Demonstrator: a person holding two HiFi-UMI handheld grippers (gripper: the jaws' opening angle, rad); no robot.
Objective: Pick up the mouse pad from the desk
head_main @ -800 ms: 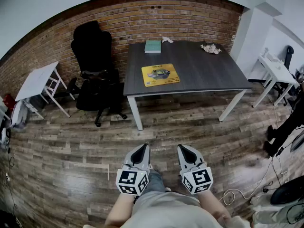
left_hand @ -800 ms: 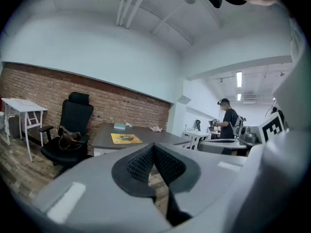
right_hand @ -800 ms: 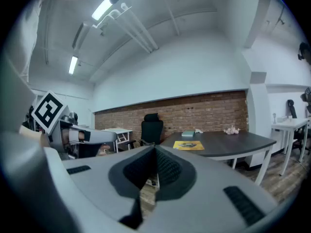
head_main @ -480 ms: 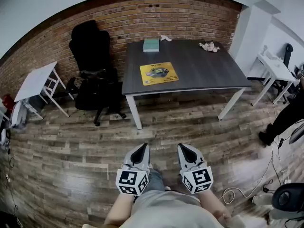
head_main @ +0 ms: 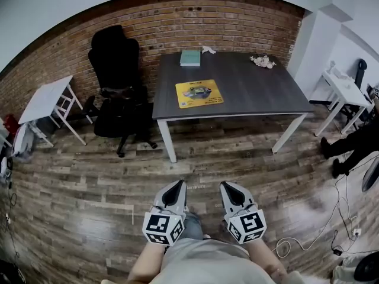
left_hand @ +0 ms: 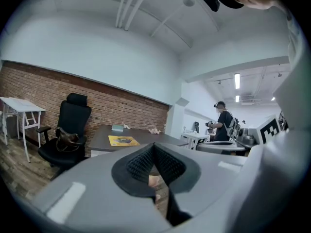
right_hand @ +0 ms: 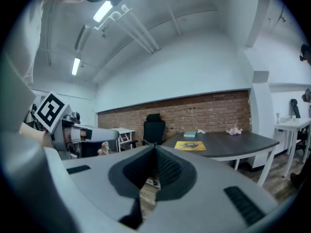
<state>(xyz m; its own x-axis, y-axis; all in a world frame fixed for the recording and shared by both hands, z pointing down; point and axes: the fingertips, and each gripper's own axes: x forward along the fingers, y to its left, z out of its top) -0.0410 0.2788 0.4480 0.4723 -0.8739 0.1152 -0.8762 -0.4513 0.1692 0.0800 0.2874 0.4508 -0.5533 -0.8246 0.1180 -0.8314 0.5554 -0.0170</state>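
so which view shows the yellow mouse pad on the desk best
The head view: it looks down on the yellow rectangular mouse pad, showing its whole outline and print on the dark grey desk. Both gripper views see it from far off and nearly edge-on, as a thin yellow strip.

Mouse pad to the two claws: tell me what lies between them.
In the head view, only wooden floor and the desk front edge lie between the mouse pad and the left claw and right claw.
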